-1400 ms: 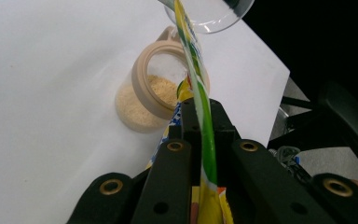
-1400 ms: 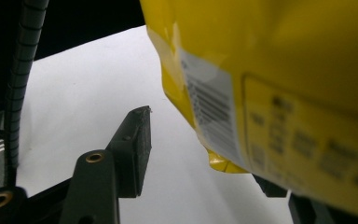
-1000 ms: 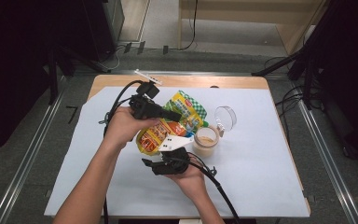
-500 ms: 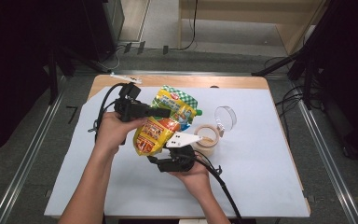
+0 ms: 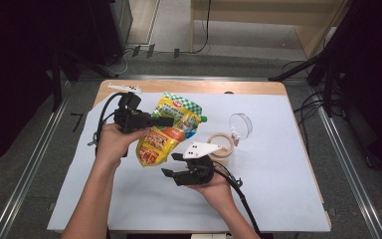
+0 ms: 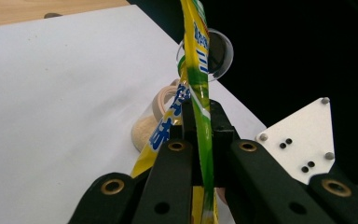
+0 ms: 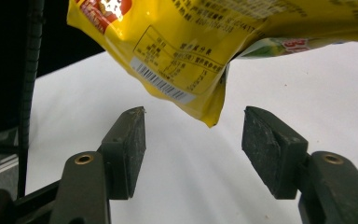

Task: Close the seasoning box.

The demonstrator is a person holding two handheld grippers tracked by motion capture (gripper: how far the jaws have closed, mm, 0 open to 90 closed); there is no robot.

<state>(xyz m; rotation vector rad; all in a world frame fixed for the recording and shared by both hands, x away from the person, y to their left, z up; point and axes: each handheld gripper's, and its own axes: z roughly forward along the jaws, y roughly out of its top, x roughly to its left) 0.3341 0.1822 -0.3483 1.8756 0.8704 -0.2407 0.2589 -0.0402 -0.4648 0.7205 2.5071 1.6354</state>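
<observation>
A yellow food pouch (image 5: 166,132) with a green checked top hangs tilted above the table, and my left gripper (image 5: 166,121) is shut on its upper edge. In the left gripper view the pouch (image 6: 196,60) stands edge-on, pinched where the left gripper (image 6: 200,121) closes on it. My right gripper (image 5: 169,164) stands open just below the pouch's lower end. In the right gripper view the pouch's bottom corner (image 7: 205,42) hangs above and between the spread pads of the right gripper (image 7: 193,135), touching neither.
A small open jar (image 5: 221,144) with pale powder stands right of the pouch, and its clear round lid (image 5: 241,125) lies behind it. White paper (image 5: 278,189) covers the wooden table. A small white strip (image 5: 124,88) lies at the far left corner.
My left hand has carried the pouch to the left and slightly down. The right gripper has stayed where it was, still open.
</observation>
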